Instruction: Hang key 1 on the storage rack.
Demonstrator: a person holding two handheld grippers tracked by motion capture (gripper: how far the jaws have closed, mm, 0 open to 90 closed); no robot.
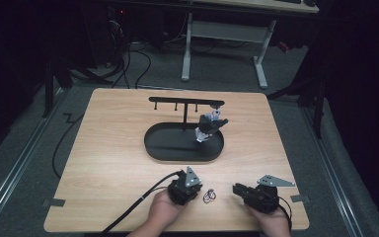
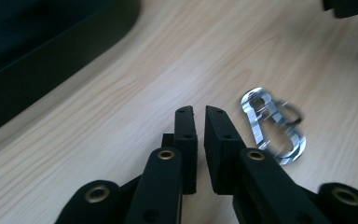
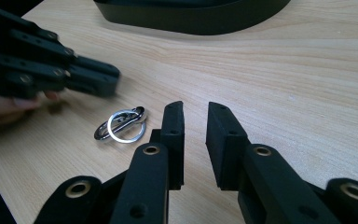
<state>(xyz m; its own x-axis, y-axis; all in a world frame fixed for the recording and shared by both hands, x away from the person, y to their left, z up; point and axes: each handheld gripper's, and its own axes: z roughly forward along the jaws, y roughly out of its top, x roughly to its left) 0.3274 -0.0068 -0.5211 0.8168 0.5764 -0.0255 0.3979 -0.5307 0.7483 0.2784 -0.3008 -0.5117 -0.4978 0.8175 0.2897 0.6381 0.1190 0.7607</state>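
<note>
Toward the left of the near table edge in the high view, the left gripper (image 1: 197,187) is held in a hand (image 1: 162,211), its cable trailing off to the lower left. In the left gripper view its jaws are seen parted by a narrow gap, with nothing between the pads and bare wooden table (image 2: 121,93) beneath them. Just to the right of it, a small metal carabiner with a ring (image 1: 208,196) lies flat on the wood, apart from both grippers; in the left gripper view the carabiner with a ring (image 2: 274,125) is seen just beside the right-hand jaw, blurred, and not gripped. Further right, the right gripper (image 1: 237,189) is held in the other hand (image 1: 271,221), its jaws pointing left toward the clip. In the right gripper view those jaws are seen released, slightly apart and empty, with the carabiner with a ring (image 3: 121,124) lying on the table just left of them and the left gripper (image 3: 98,77) beyond it. Farther back on the table stands a black oval tray (image 1: 163,148) with a hook stand (image 1: 185,101), from which a small grey object (image 1: 208,126) is hung
</note>
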